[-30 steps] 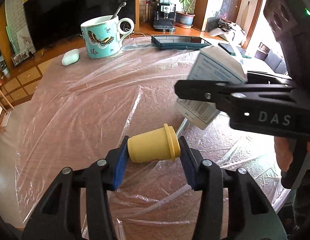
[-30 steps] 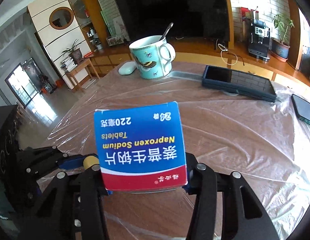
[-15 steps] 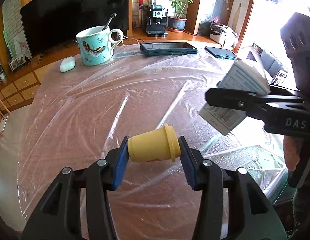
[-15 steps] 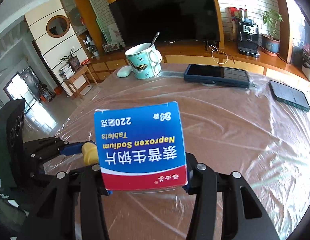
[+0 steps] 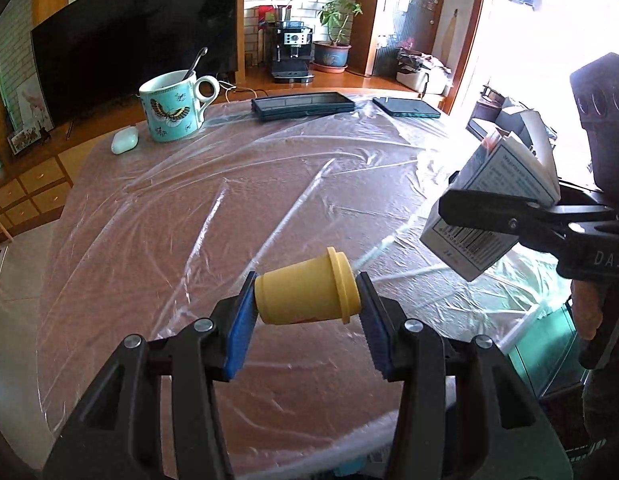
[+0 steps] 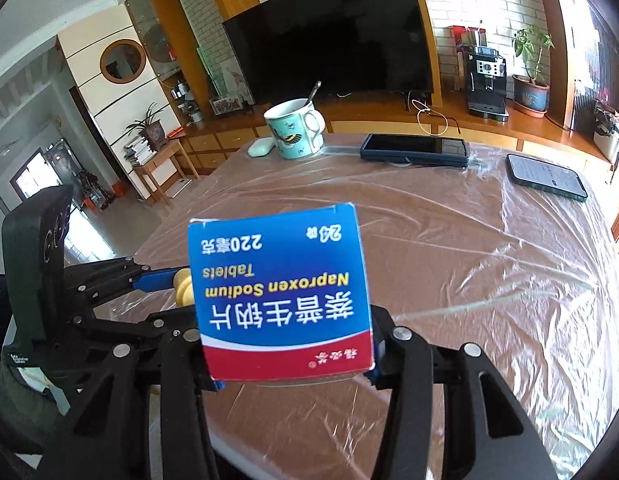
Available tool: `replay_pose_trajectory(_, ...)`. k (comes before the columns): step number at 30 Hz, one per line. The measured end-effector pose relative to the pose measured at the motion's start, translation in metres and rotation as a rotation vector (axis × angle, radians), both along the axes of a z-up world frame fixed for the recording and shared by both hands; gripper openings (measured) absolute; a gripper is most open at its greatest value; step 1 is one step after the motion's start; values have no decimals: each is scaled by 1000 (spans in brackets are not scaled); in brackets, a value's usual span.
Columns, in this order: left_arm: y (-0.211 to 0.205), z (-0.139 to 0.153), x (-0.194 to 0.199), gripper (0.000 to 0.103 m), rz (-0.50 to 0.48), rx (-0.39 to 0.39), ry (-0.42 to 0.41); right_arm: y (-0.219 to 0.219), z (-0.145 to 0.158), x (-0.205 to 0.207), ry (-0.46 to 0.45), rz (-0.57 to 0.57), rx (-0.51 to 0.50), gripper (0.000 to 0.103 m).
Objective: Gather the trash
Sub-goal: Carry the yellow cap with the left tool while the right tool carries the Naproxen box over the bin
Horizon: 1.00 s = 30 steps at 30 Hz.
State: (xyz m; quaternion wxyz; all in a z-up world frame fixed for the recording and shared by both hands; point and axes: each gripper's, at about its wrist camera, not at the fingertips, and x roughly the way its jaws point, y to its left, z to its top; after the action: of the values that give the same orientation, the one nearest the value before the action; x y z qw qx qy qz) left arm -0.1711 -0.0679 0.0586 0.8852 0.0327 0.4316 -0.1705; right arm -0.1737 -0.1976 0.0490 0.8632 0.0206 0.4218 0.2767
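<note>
My left gripper (image 5: 307,300) is shut on a small yellow cup (image 5: 305,294), held sideways above the plastic-covered table (image 5: 189,220). My right gripper (image 6: 289,368) is shut on a blue and red tablet box (image 6: 281,292), held upright above the table. In the left wrist view the right gripper (image 5: 509,216) and its box (image 5: 489,208) are at the right, near the table's edge. In the right wrist view the left gripper (image 6: 161,280) sits at the left, with a bit of the yellow cup (image 6: 183,286) showing beside the box.
At the far side of the table stand a butterfly mug with a spoon (image 5: 173,108), a white earbud case (image 5: 124,141), a dark tablet (image 5: 303,104) and a phone (image 5: 405,106). A green bin (image 5: 549,348) sits below the table's right edge.
Both grippers have pulled back and up from the table, each keeping its item. The right gripper with the box has moved right, toward the table's edge.
</note>
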Motion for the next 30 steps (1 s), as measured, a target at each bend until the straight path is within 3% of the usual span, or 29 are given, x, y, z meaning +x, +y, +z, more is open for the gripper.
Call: replay_pose_trajectory(30,-14,9,-105,49,-111,-22,-4,-8,-1,-132,24,94,-13,48)
